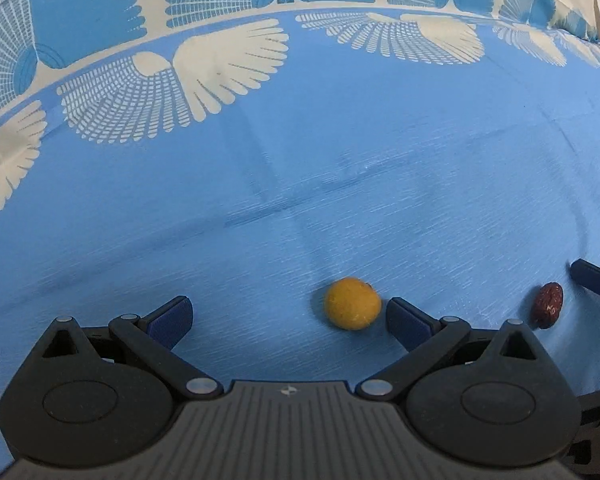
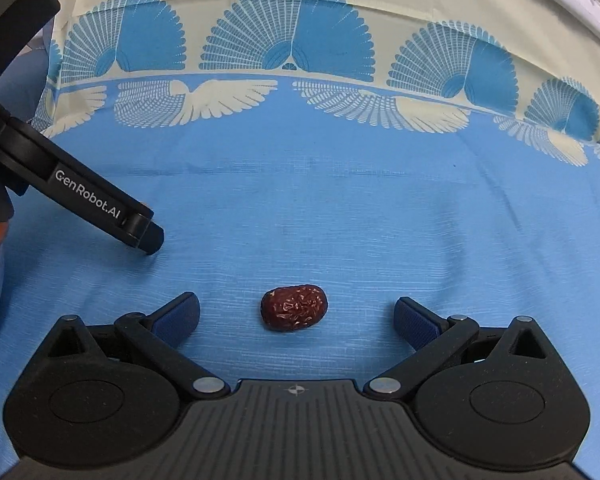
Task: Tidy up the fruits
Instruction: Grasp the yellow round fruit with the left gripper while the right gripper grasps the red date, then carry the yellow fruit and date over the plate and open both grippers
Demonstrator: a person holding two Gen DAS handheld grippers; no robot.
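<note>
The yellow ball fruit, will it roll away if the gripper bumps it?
Probably yes. The yellow fruit looks almost round and sits loose on the flat blue cloth, so a nudge could send it rolling. It lies near one finger of the open left gripper, off-centre, so closing now may push it sideways first. Its dull skin looks grippy, not slippery.

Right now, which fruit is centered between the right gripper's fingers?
The wrinkled dark red date; the round yellow fruit lies by the left gripper instead.

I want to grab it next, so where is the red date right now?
The red date lies on the blue cloth, centred between the open right tool fingers; in the left wrist view it sits right of the yellow fruit.
</note>
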